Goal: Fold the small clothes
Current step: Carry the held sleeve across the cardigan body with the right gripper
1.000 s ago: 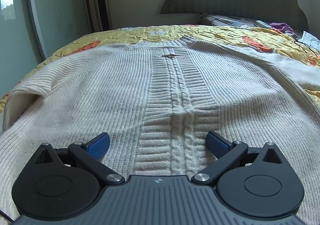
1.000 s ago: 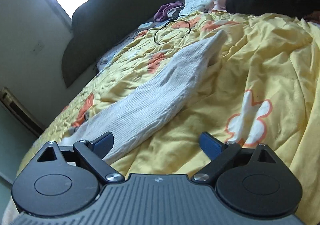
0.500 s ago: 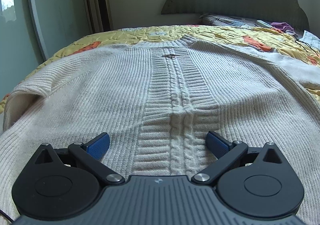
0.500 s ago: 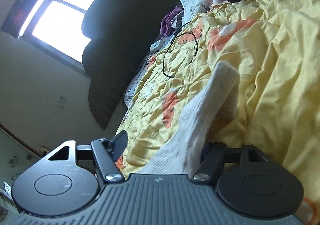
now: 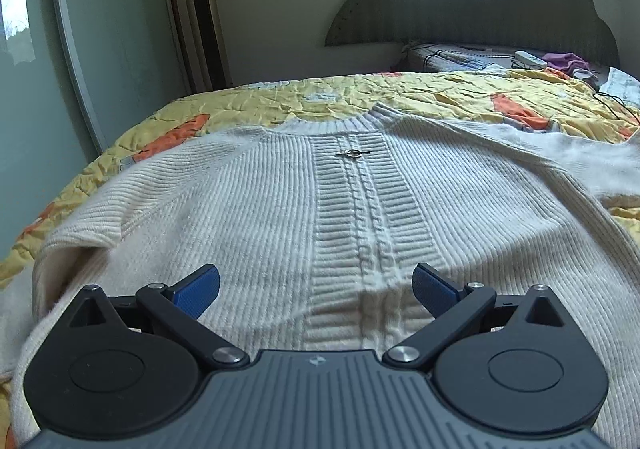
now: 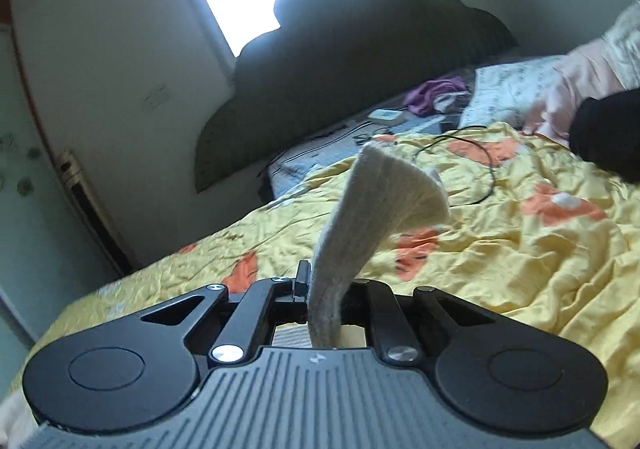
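Your right gripper [image 6: 325, 295] has just closed on the cream ribbed knit sweater's sleeve [image 6: 384, 201]; next fold it across the body, while the left gripper [image 5: 316, 285] stands open.

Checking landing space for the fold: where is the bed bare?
Bare quilt runs between the sweater's collar and the tower fan. Crowded near the headboard: black cable, remote, purple cloth.

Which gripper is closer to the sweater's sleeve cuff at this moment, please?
Right. The right gripper has just closed on the sleeve, whose cuff sticks up just beyond it. The left gripper hangs open over the sweater's hem, away from that sleeve.
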Available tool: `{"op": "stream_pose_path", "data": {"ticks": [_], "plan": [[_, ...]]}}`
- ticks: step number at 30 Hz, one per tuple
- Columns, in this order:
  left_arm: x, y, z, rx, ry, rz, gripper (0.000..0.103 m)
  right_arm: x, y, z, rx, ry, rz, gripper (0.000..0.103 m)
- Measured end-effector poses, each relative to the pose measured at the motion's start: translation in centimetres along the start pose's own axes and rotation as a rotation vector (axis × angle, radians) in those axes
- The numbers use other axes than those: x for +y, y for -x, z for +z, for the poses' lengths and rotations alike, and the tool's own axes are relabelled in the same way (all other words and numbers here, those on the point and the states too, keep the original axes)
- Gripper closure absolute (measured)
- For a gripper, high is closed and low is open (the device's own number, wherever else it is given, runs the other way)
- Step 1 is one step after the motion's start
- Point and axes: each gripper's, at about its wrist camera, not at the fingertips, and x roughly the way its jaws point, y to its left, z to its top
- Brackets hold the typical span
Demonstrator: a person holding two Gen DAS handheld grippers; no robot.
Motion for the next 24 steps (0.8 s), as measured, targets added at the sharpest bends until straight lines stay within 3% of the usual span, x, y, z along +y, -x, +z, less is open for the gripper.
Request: {"op": "stream_pose_path", "data": {"ticks": [5, 10, 14, 17, 19, 21, 24], "plan": [[0.8, -2.3, -0.2, 0.042, 0.040, 0.013, 0.000, 5.3, -1.7, -3.5, 0.134, 0.139, 0.070, 0.089], [0.3, -2.9, -1.3, 0.022, 0.012, 0.036, 0.000, 7.1, -4.7, -7.0, 0.293, 0.201, 0.000, 0.086], [0.4, -3.2, -1.4, 0.026, 0.019, 0.034, 0.000, 7.4, -4.1, -7.3, 0.284, 0.175, 0.006, 0.073], [0.8, -3.5, -1.5, 0.042, 0.050, 0.019, 0.000, 6.1, -4.2, -6.5, 0.283, 0.081, 0.041, 0.064], [0.9, -3.7, -1.5, 0.048, 0.064, 0.013, 0.000, 5.6, -4.2, -6.3, 0.282, 0.023, 0.060, 0.065], [0.9, -3.7, -1.6, 0.049, 0.066, 0.012, 0.000, 5.3, -4.4, -6.2, 0.283, -0.013, 0.062, 0.085], [0.9, -3.8, -1.6, 0.047, 0.064, 0.013, 0.000, 5.5, -4.2, -6.2, 0.283, -0.053, 0.065, 0.087]]}}
